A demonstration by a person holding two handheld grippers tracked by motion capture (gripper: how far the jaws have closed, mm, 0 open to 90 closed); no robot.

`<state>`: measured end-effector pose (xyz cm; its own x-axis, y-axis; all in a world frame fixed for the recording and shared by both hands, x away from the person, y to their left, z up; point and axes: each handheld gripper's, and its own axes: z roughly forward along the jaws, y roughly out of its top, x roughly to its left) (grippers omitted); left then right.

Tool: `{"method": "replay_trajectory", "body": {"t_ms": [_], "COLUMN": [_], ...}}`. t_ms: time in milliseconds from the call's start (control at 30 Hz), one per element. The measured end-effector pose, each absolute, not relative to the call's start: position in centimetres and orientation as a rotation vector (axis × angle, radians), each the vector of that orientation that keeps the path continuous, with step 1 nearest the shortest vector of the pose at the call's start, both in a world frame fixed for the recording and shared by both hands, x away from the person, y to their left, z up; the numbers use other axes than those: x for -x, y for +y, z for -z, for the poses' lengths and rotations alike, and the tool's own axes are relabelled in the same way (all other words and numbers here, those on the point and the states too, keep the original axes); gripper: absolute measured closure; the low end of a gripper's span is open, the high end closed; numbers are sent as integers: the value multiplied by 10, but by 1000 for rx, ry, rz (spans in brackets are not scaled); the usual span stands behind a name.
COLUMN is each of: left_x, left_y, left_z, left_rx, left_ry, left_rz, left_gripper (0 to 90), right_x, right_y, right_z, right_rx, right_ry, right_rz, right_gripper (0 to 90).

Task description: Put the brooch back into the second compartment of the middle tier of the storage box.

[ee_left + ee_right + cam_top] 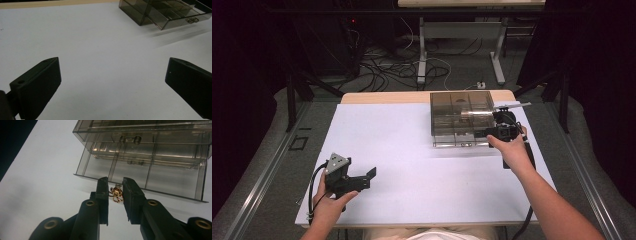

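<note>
A smoky clear plastic drawer box stands at the far right of the white table. Its bottom drawer is slid out toward me. A small gold knob sits at the drawer's front edge. My right gripper has its jaws closed against both sides of that knob. My left gripper is at the near left of the table, jaws wide apart with nothing between them.
A wooden strip runs along the table's far edge. Beyond it are cables on the floor and the legs of another table. Dark curtains stand on both sides.
</note>
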<state>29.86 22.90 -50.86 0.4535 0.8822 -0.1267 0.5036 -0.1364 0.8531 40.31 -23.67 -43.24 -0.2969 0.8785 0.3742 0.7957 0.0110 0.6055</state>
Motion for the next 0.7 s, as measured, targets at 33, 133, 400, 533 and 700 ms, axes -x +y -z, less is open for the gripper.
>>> {"method": "replay_trajectory", "body": {"t_ms": [33, 133, 400, 533, 700], "left_x": [-299, -299, -299, -299, -299], "left_y": [229, 229, 229, 229, 229], "left_z": [509, 509, 509, 509, 509], "left_rx": [-1790, -1791, -1788, -1790, -1791], "left_ry": [1183, 1182, 1182, 1180, 1180], "left_rz": [-520, -520, -520, -519, -518], "left_gripper": [3, 3, 3, 3, 3], "right_x": [-405, -409, -419, -423, -428], "right_y": [-236, -234, -229, -228, -226], "right_z": [432, 433, 438, 440, 443], "right_rx": [-1791, -1800, -1812, -1830, -1841], "right_ry": [2151, 2143, 2136, 2126, 2122], "right_rz": [-1167, -1162, -1150, -1154, -1150], "right_gripper": [751, 751, 752, 752, 752]}}
